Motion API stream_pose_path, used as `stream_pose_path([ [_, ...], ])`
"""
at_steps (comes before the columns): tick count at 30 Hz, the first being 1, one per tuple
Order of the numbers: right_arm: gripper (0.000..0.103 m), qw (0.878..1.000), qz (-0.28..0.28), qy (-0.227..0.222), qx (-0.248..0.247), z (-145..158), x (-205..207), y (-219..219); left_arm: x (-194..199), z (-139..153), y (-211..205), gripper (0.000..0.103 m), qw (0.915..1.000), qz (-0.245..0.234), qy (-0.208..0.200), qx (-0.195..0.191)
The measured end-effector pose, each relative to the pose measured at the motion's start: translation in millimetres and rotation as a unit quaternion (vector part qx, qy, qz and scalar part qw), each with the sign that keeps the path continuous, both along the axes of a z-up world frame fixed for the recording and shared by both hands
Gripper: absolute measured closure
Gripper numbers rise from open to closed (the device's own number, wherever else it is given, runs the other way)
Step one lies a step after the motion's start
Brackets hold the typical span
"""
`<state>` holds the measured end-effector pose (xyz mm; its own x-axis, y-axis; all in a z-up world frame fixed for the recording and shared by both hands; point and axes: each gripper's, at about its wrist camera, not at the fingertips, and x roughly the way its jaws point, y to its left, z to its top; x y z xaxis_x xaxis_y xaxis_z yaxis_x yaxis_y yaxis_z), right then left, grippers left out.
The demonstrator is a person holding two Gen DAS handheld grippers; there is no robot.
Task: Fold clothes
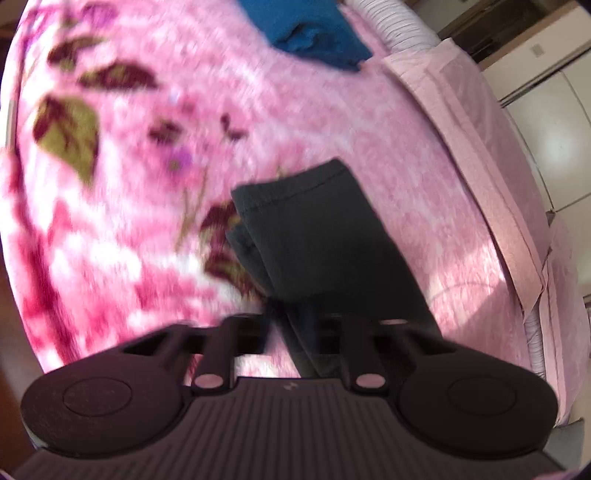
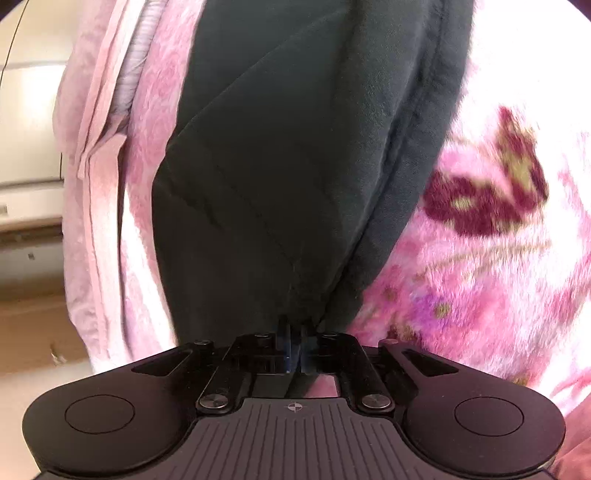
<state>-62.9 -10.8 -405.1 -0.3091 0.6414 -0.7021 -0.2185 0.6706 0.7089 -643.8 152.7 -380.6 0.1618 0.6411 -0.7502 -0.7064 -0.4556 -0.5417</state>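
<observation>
While both views carry some motion blur, the right tongs (image 2: 293,345) read clearly: their two fingers are pressed together on a gathered bunch of the black garment (image 2: 288,155), the cloth puckering into creases right where they pinch it. From that point the fabric fans upward and fills the middle of the right wrist view, with a thick rolled hem running down its right edge.

In the left wrist view the left tongs (image 1: 295,325) sit at the near end of the same black garment (image 1: 314,236). Dark cloth passes between the two fingers, but the tips blur into it, so I cannot tell whether they are pinching it or merely spread around it.

Count: two tongs, one black garment, one blue garment (image 1: 314,33), one bed.

The black garment looks soft and fleecy, matte, folded into a long narrow strip of several layers; a stitched seam crosses its far end, and stacked layer edges show along its left side. It lies on the pink floral blanket (image 1: 129,166) covering the bed, near the bed's right edge, where a plain pink sheet (image 1: 472,147) is folded along the side. The blue garment lies bunched on the blanket at the far end, well apart from the black one.
</observation>
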Motion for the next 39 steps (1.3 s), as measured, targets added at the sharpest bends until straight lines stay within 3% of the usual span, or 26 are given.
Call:
stream_pose_path([
  [2, 0.101, 0.999, 0.017, -0.028, 0.025, 16, -2, 2, 2, 9, -7, 0.099, 0.9991, -0.018, 0.013, 0.035],
  [4, 0.101, 0.998, 0.02, -0.04, 0.041, 26, -2, -1, 5, 9, -11, 0.099, 0.9978, -0.04, 0.036, 0.039],
  [7, 0.101, 0.997, 0.039, -0.06, 0.002, 15, -4, 0, 6, -2, -9, 0.099, 0.9973, -0.053, 0.049, 0.015],
  [12, 0.101, 0.996, 0.041, -0.076, -0.006, 13, -8, 0, 10, 17, -15, 0.099, 0.9906, -0.093, 0.084, 0.057],
  [16, 0.101, 0.995, 0.055, -0.088, -0.012, 12, -12, -4, 12, 4, -7, 0.096, 0.985, -0.126, 0.116, 0.021],
  [20, 0.1, 0.994, 0.05, -0.094, -0.029, 8, -20, 10, 15, 0, -1, 0.086, 0.9831, -0.123, 0.136, -0.006],
  [21, 0.093, 0.994, 0.052, -0.094, -0.029, 10, -20, 11, 16, 3, -3, 0.085, 0.9831, -0.112, 0.144, -0.013],
  [25, 0.08, 0.992, 0.069, -0.104, -0.033, 22, -16, 9, 22, 18, -17, 0.086, 0.9831, -0.075, 0.161, -0.045],
  [28, 0.079, 0.99, 0.056, -0.126, -0.034, 36, 1, -8, 49, 30, -20, 0.086, 0.9796, -0.124, 0.153, -0.04],
  [34, 0.078, 0.987, -0.057, -0.151, -0.023, 58, 75, -45, 153, 31, 0, 0.086, 0.952, -0.28, 0.123, -0.012],
  [39, 0.075, 0.982, -0.112, -0.152, -0.006, 59, 123, -64, 224, 19, 11, 0.086, 0.9374, -0.338, 0.085, -0.006],
])
